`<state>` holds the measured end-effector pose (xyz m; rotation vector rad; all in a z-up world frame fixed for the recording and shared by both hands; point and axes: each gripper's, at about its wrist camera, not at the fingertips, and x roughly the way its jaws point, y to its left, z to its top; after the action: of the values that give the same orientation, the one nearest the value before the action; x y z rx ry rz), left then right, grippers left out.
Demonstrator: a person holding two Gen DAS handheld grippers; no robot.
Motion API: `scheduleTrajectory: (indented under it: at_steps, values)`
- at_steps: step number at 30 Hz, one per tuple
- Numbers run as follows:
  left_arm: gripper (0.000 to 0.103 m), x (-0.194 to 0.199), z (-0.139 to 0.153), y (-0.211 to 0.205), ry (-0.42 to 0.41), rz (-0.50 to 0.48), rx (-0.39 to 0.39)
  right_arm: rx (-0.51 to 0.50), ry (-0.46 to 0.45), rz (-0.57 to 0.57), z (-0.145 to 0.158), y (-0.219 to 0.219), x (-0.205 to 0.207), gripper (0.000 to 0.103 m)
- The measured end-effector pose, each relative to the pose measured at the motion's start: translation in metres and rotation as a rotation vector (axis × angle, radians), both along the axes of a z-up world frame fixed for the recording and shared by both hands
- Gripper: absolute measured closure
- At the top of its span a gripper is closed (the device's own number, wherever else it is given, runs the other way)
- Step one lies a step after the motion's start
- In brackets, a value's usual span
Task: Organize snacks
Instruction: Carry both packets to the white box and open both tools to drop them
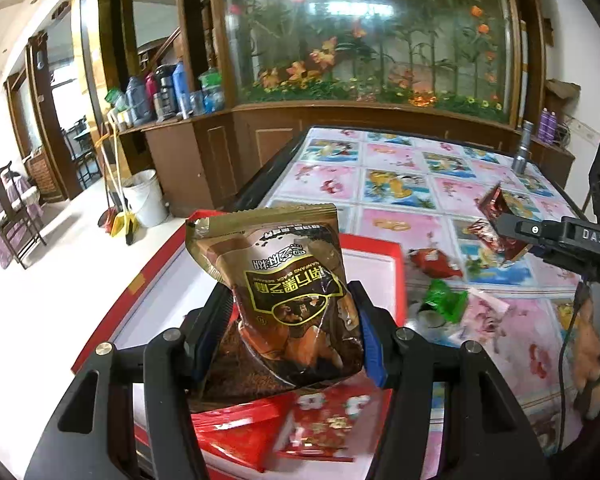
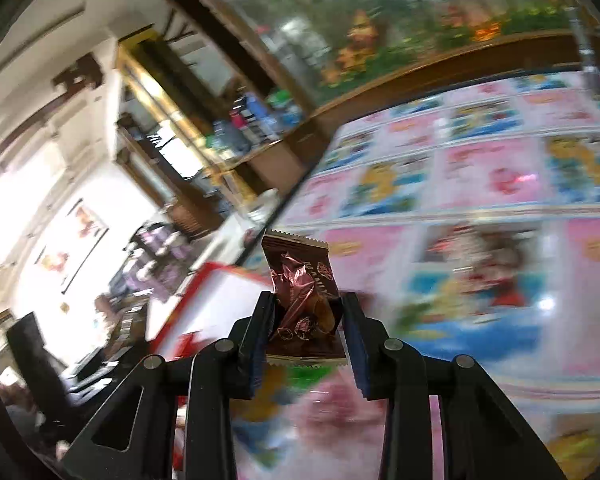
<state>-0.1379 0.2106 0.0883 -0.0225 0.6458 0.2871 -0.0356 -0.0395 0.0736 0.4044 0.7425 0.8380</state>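
Snacks are split between the two claws, a box and the bench. In the left wrist view the left claw [image 1: 290,332] is clamped on a brown and gold sesame-paste pouch [image 1: 284,292], which stands upright between the pads with its print upside down to the camera. It is held above a red-rimmed box [image 1: 374,246] with a white inside; red packets [image 1: 324,424] lie in the box's near end, below the pouch. To the right, on the bench [image 1: 400,184] with its cartoon-tile cover, lie loose snacks: a green wrapper [image 1: 444,300], a red one [image 1: 432,262] and a pink one [image 1: 486,308], all close together.

The right claw [image 2: 308,320] grips a small dark brown wrapped snack [image 2: 304,300] with crinkled foil, its fingers pressed against both sides. That view is tilted and blurred; the red-rimmed box [image 2: 220,270] shows left of the snack. From the left camera the right claw [image 1: 512,228] appears above the bench, well apart from the box. A metal flashlight [image 1: 522,152] stands at the far edge.
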Motion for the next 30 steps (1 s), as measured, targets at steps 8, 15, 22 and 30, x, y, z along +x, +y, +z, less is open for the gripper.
scheduleTrajectory:
  at_steps: [8, 15, 22, 30]
  values:
    - [0.046, -0.008, -0.015, 0.044, 0.019, 0.082, -0.025, 0.004, 0.037, 0.188, -0.007, 0.109, -0.024, 0.068]
    - [0.046, -0.008, -0.032, 0.070, 0.055, 0.131, -0.042, -0.088, 0.025, 0.278, -0.018, 0.167, -0.045, 0.066]
    - [0.042, -0.010, -0.042, 0.077, 0.077, 0.175, -0.025, -0.168, -0.032, 0.351, -0.022, 0.189, -0.066, 0.066]
    - [0.028, -0.017, -0.029, 0.068, 0.039, 0.224, 0.104, -0.103, -0.007, 0.250, -0.018, 0.158, -0.049, 0.055]
